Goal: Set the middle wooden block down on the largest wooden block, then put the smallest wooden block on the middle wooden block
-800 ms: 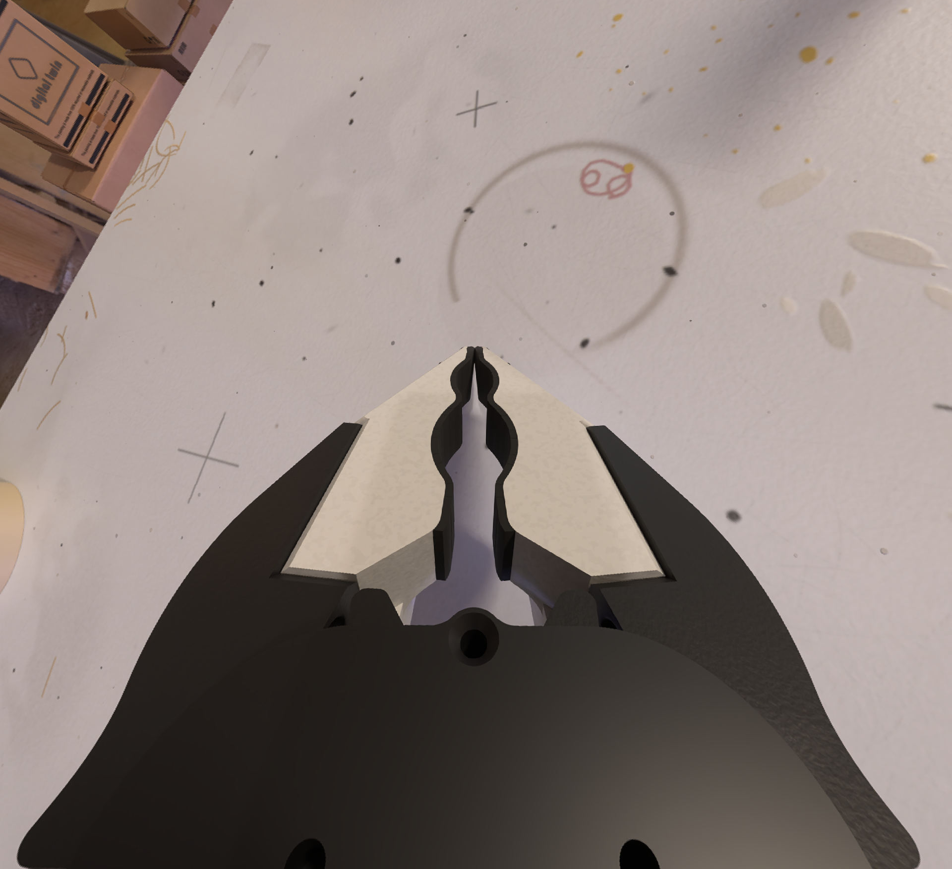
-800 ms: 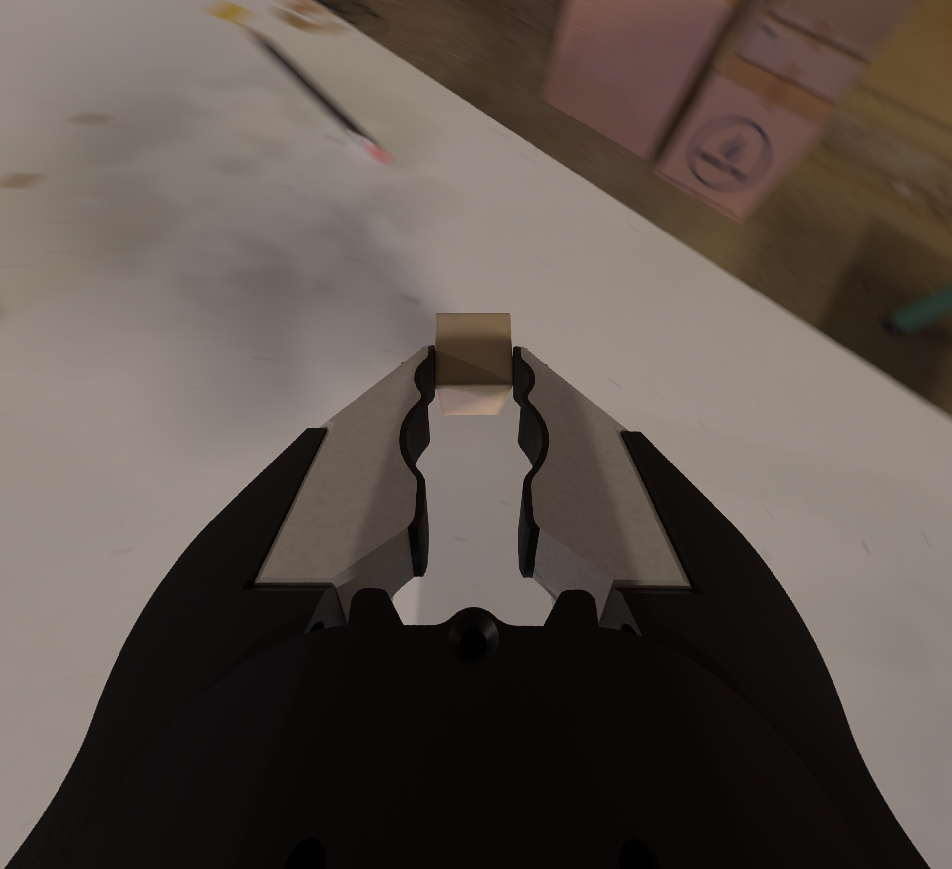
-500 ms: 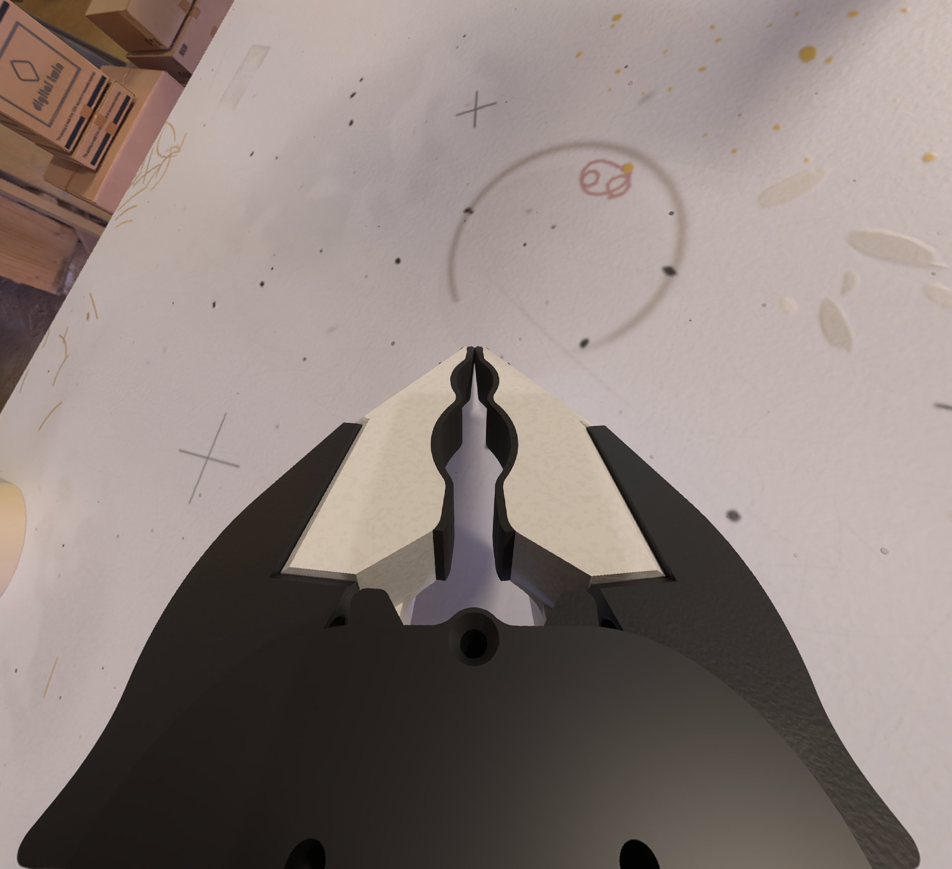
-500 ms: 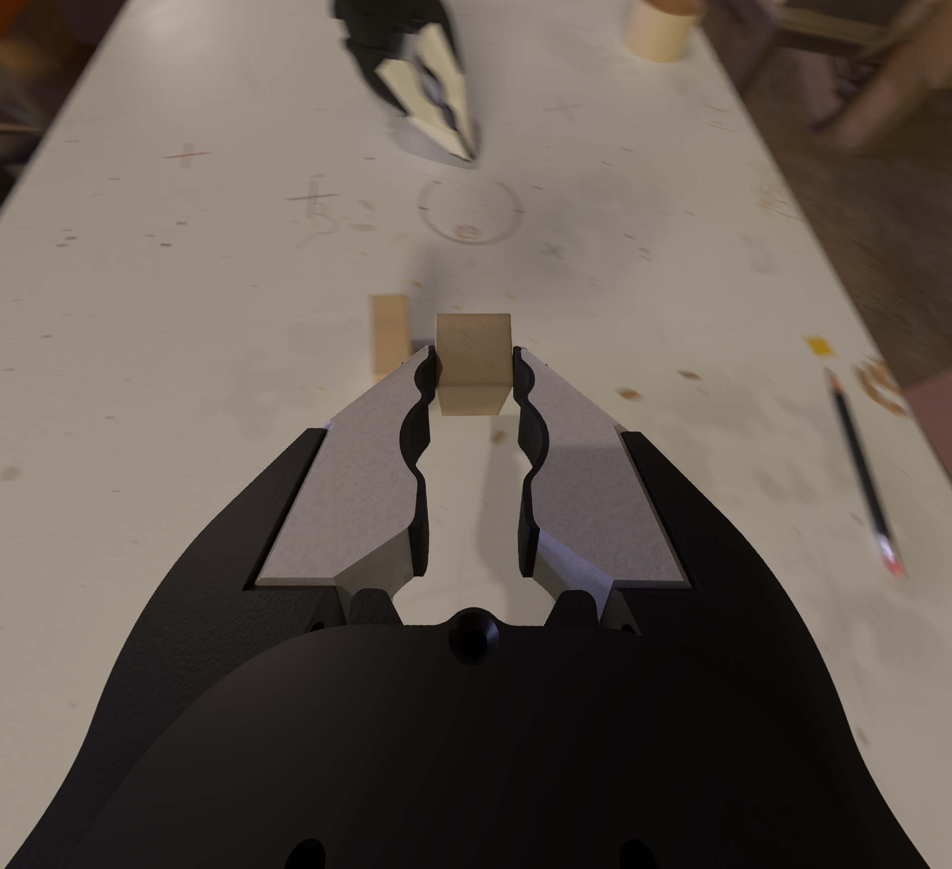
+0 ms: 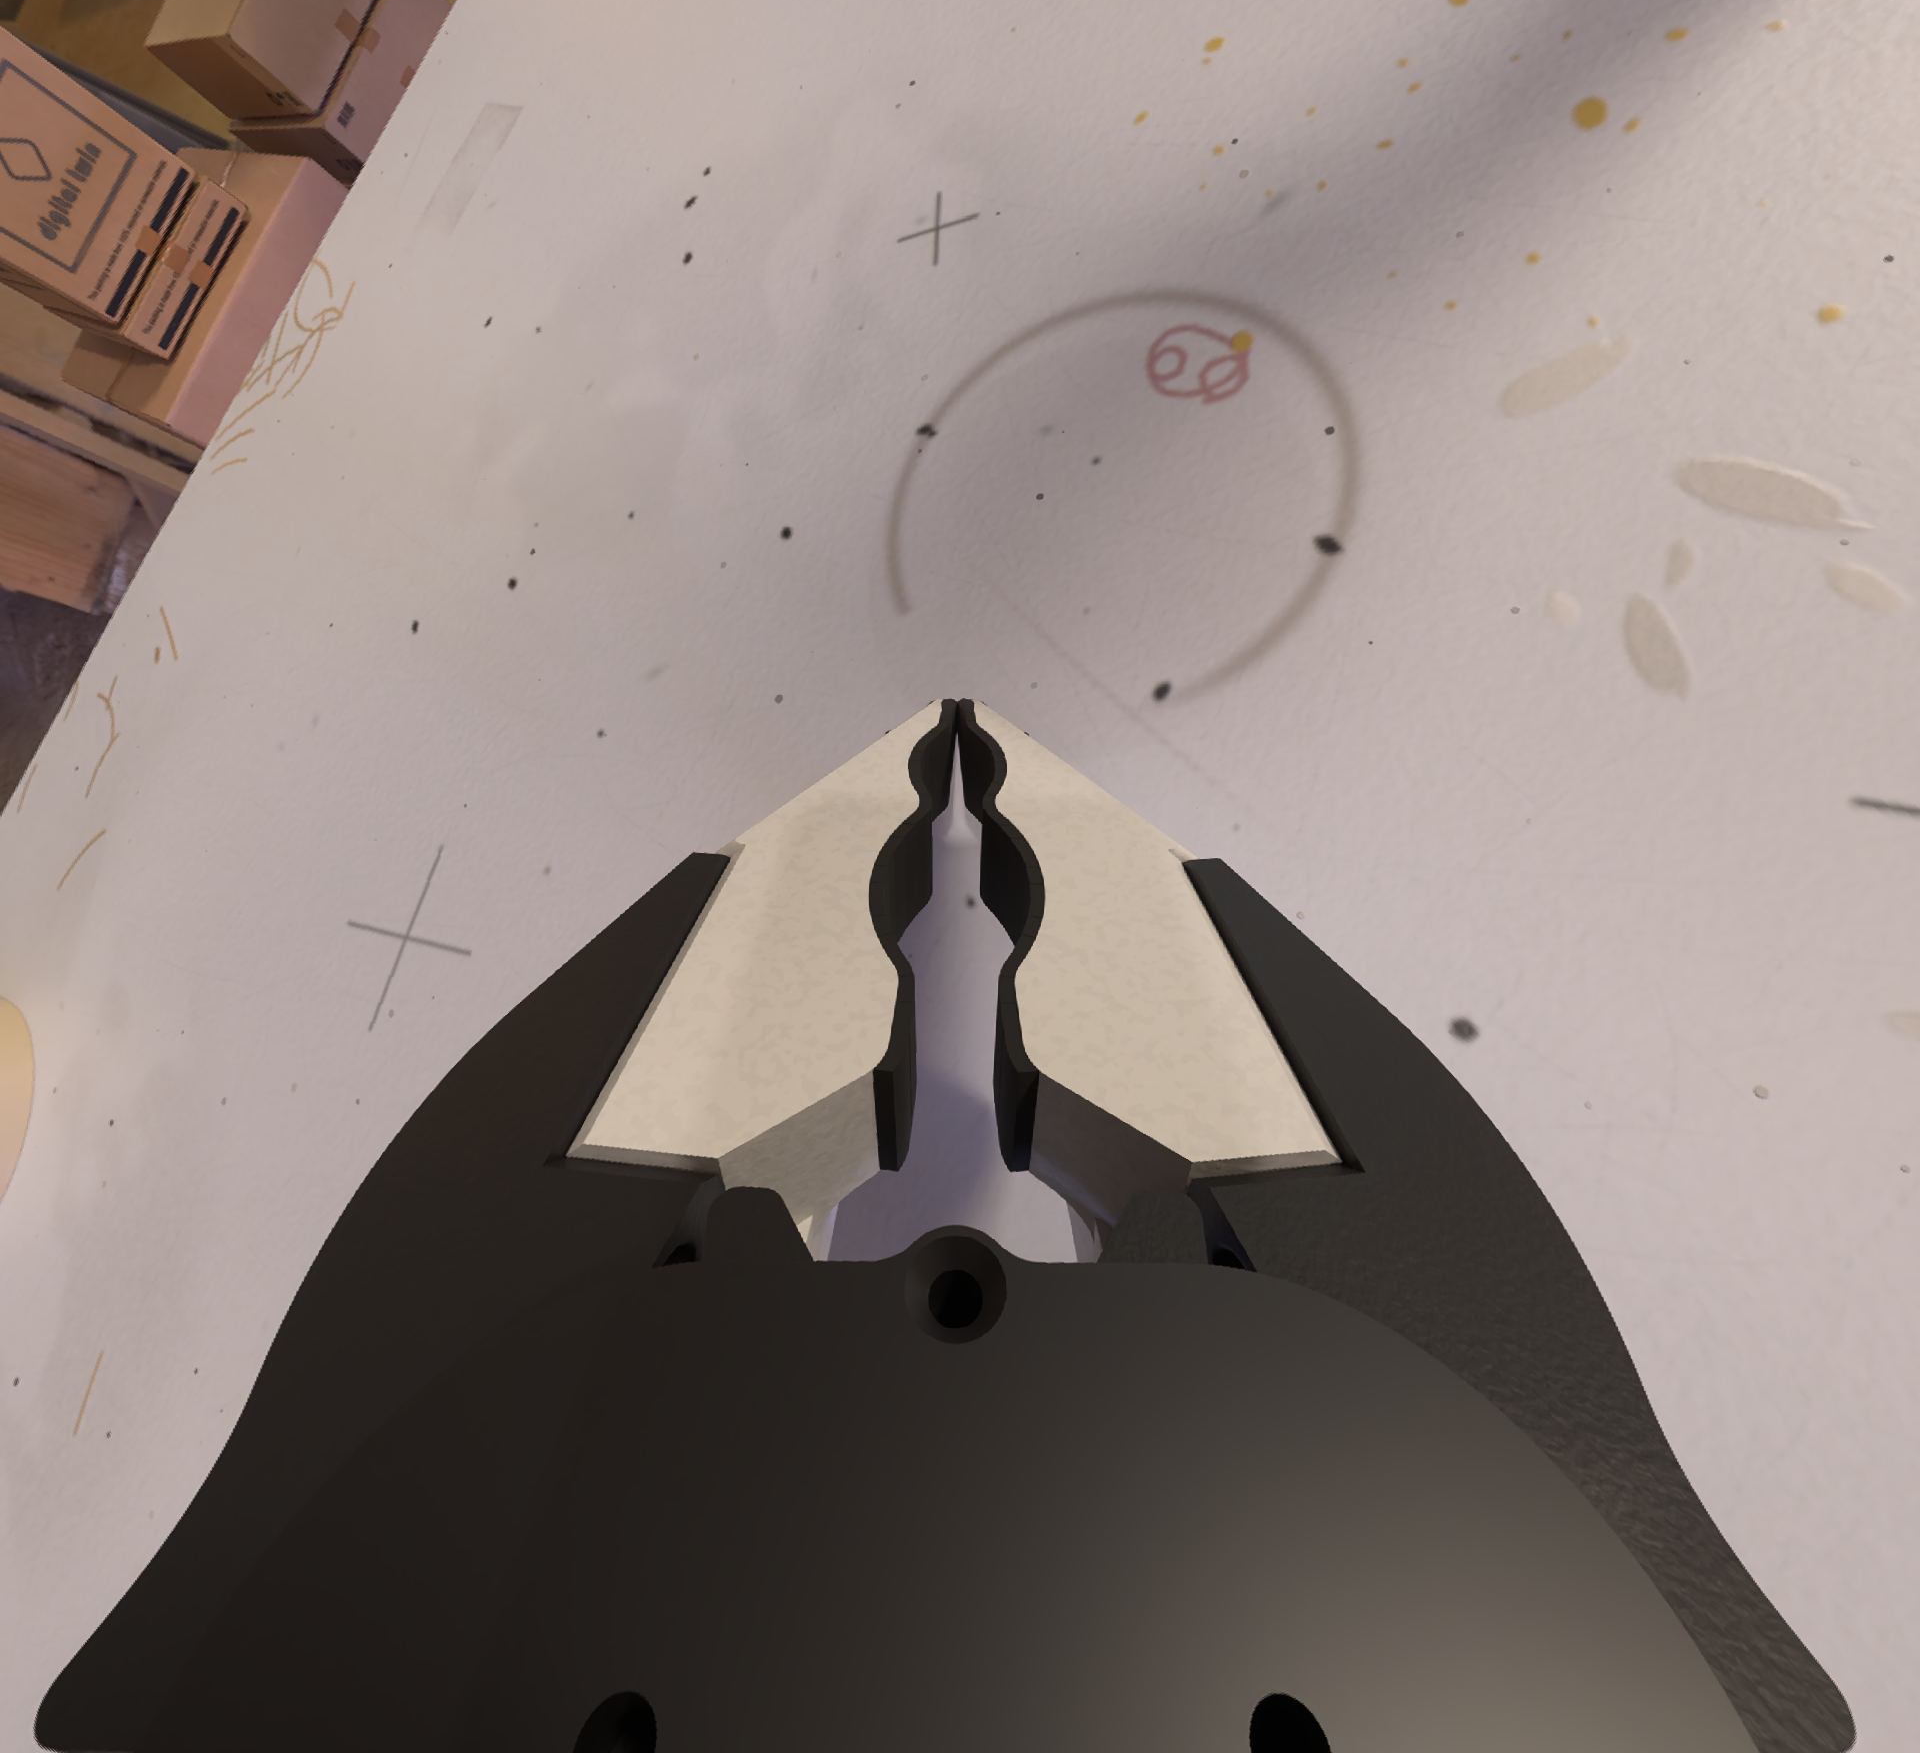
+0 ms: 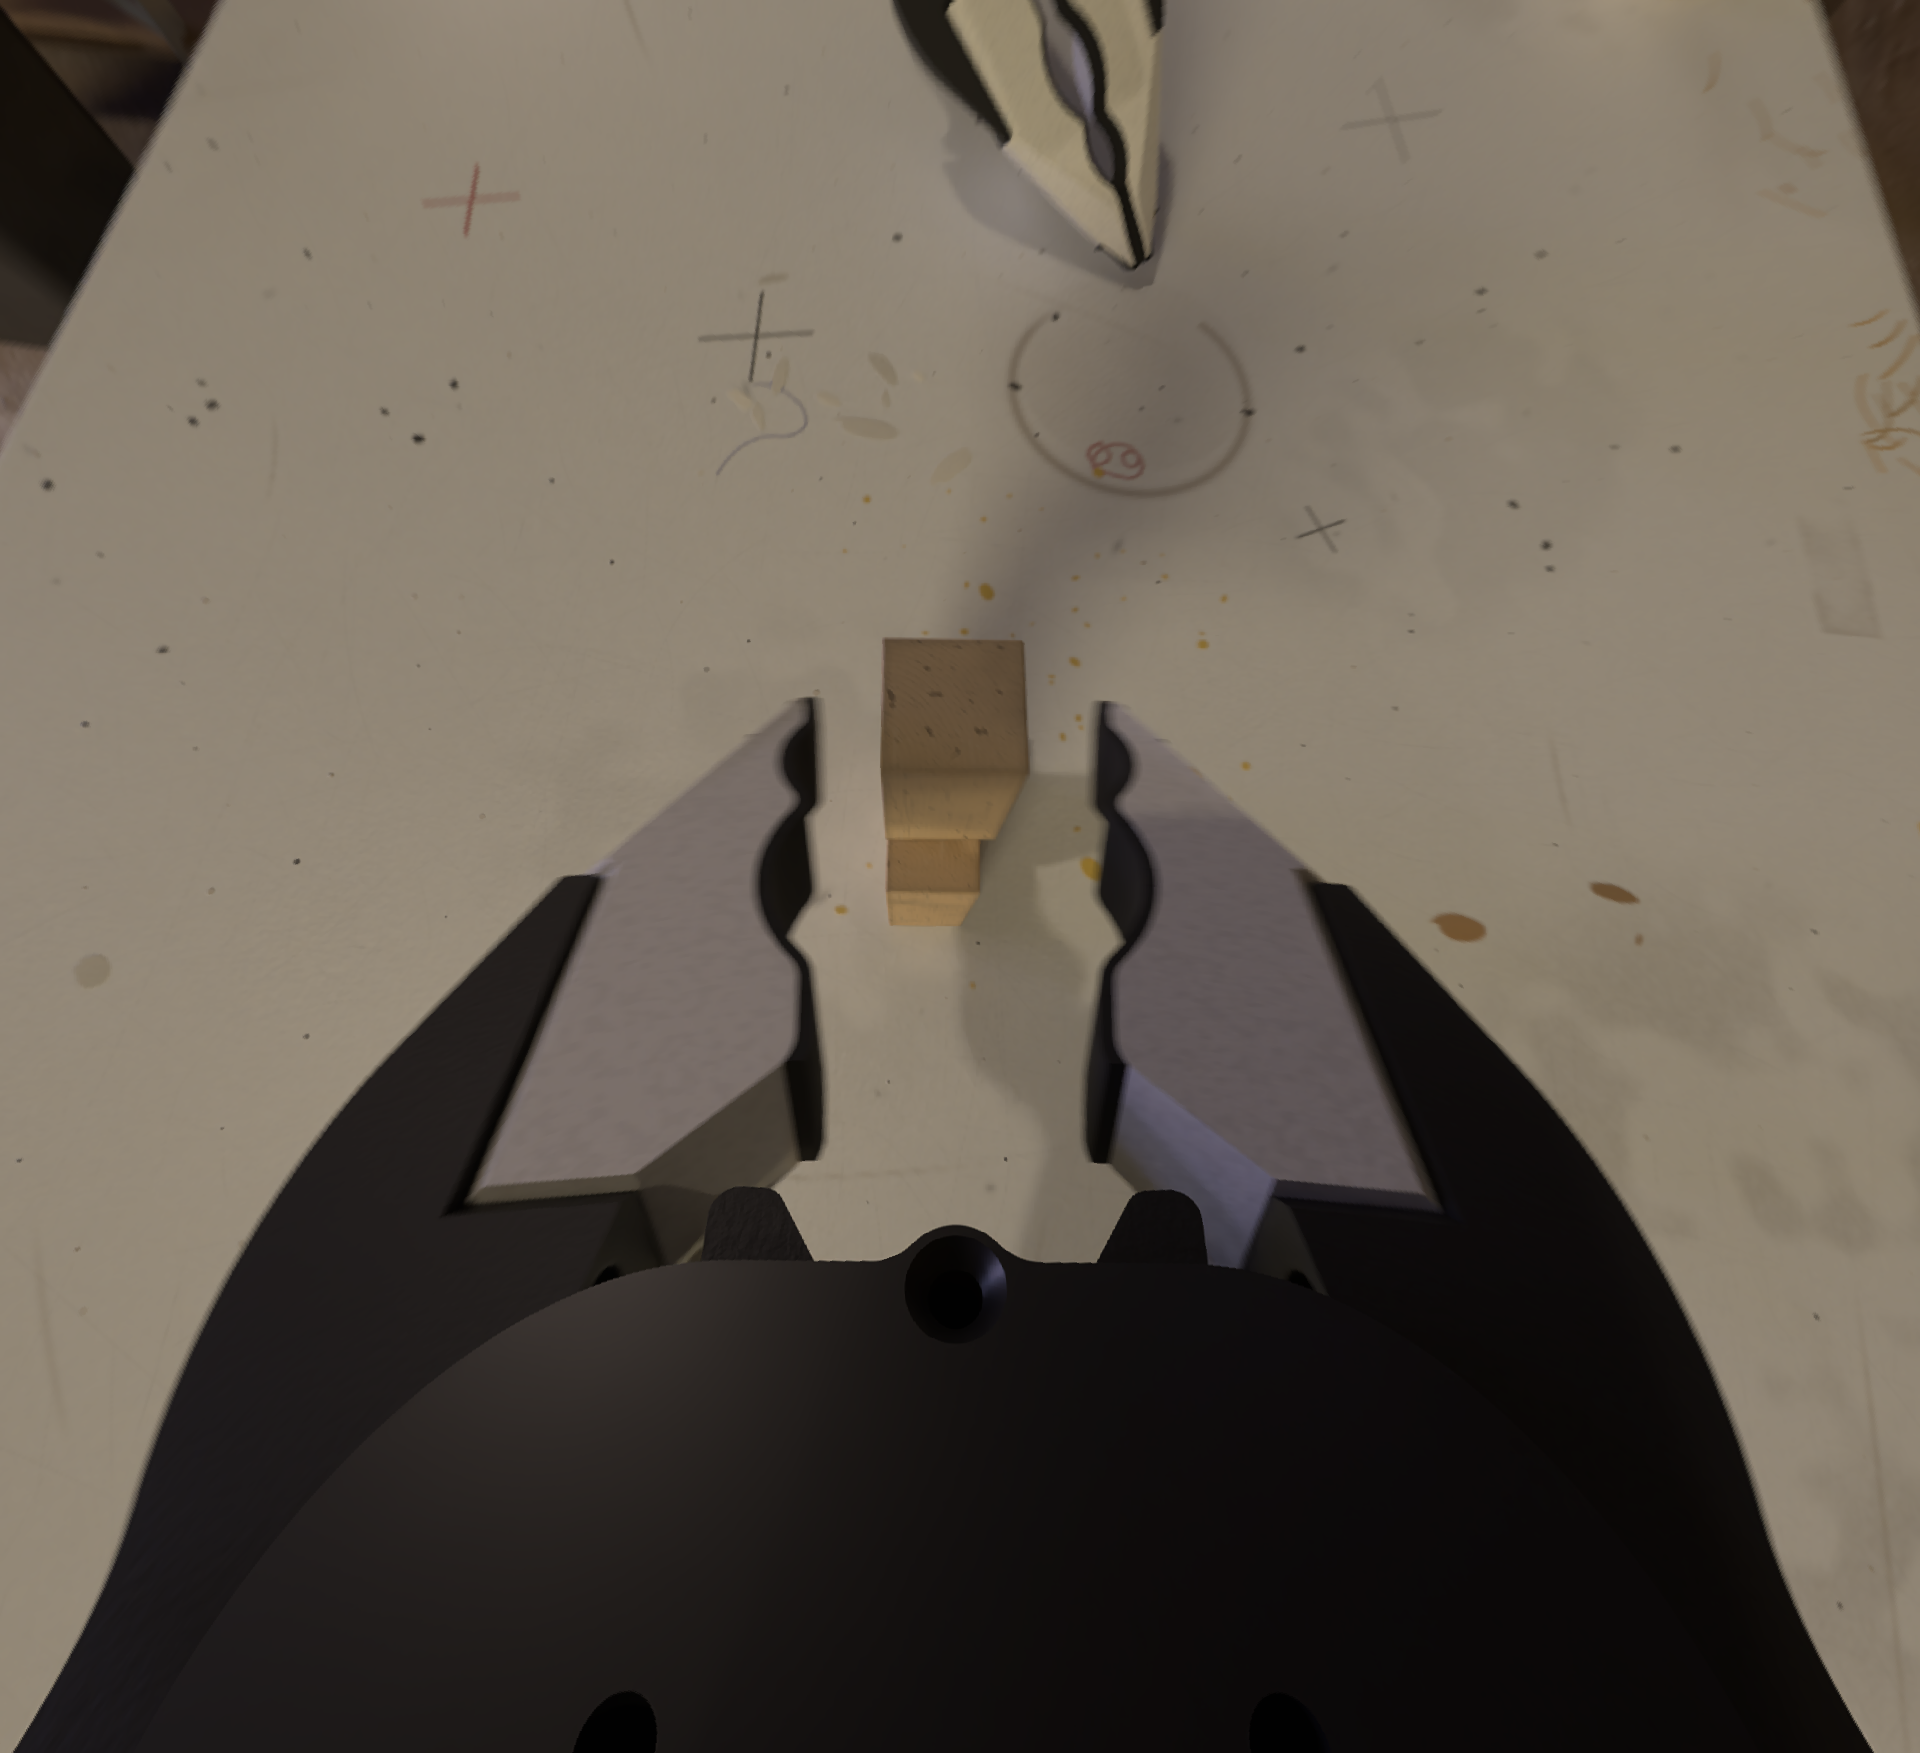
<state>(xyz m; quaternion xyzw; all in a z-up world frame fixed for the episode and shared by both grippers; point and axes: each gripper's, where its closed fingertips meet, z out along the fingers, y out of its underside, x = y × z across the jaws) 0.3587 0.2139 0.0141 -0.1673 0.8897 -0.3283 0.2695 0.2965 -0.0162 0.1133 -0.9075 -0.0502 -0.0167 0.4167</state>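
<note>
Released now, the wooden block (image 6: 953, 708) stands free between the wide-spread right gripper (image 6: 956, 716); left gripper (image 5: 954, 706) closed, empty.

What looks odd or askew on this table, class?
The stack inside the open right gripper: its top block looks wider than the lower block, flush on the left, overhanging on the right. It seems top-heavy.

Each gripper has a rounded black body with a round screw hole in the middle. The left gripper (image 5: 954, 706) has cream-coloured fingers, the right gripper (image 6: 956, 716) grey ones, all with wavy black inner edges.
</note>
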